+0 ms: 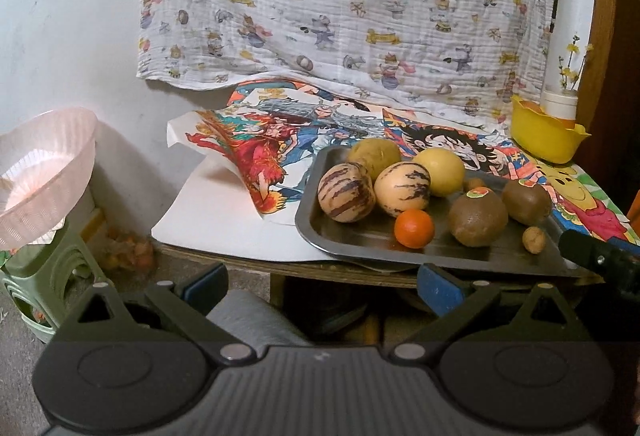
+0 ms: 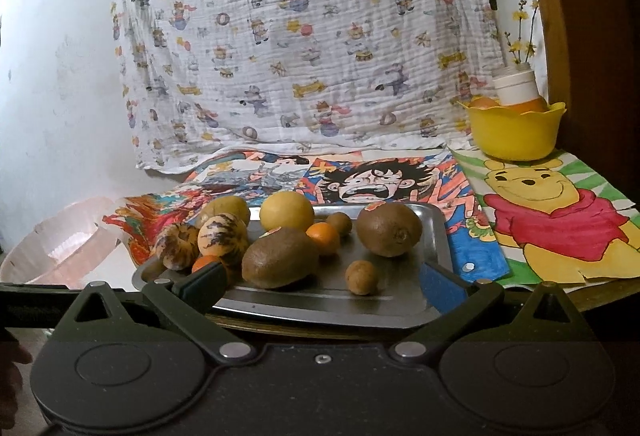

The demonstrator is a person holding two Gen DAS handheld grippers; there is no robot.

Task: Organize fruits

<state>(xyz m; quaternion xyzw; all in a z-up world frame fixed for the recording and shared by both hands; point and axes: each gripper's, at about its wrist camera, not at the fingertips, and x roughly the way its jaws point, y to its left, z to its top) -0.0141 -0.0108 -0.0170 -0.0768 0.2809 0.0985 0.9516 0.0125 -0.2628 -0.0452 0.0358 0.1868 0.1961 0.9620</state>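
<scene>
Both tools, left tool [image 1: 320, 288] and right tool [image 2: 320, 286], are hovering with fingers apart and empty before the tray [image 1: 360, 240] on the bench, where the fruits are lying crowded. Grabbing the kiwi [image 2: 280, 258] risks nudging the orange [image 2: 323, 238] and sending neighbours rolling.

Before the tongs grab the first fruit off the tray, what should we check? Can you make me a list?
1. Left tongs open and empty: ok, held short of the table edge.
2. Right tongs open and empty: ok, at the tray's near edge.
3. Fruits sitting on the metal tray: ok, none fallen off.
4. Small orange easy to reach: ok, it sits near the front with space around it.
5. Pink basket ready to take fruit: ok, it looks empty.
6. Yellow bowl has room: cannot tell, a white bottle and something orange already sit in it.
</scene>
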